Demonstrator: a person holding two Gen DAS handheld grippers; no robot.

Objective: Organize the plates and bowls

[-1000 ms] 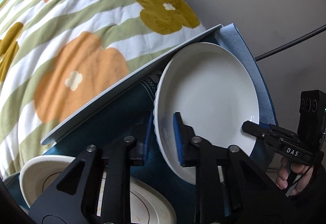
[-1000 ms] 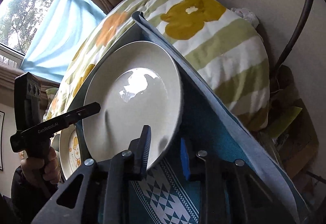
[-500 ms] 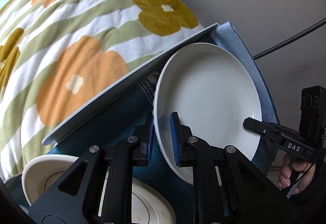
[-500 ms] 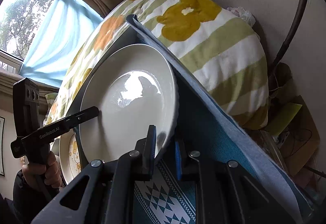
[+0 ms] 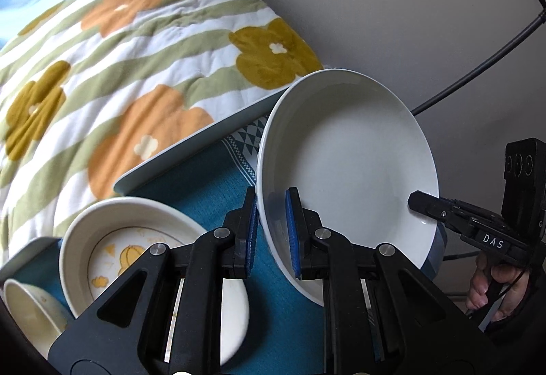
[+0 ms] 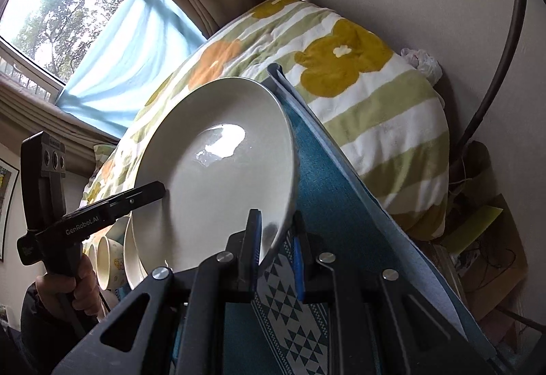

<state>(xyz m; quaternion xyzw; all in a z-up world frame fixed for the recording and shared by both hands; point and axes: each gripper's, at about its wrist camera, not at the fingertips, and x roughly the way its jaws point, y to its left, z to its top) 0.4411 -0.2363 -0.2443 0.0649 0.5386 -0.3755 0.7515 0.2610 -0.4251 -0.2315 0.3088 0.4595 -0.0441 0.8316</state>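
Both tools grip one white plate (image 5: 344,163) by opposite rims: left tool (image 5: 271,231) and right tool (image 6: 276,252) clamped tight, plate tilted above the blue-clothed surface (image 5: 204,177). Next, probably, stacking onto the patterned plate (image 5: 112,245), demanding matched, level lowering.

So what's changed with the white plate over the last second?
Both claws, left claw and right claw, closed onto opposite rims of the white plate and lifted it off the blue cloth. The patterned dish and small bowl stayed put.
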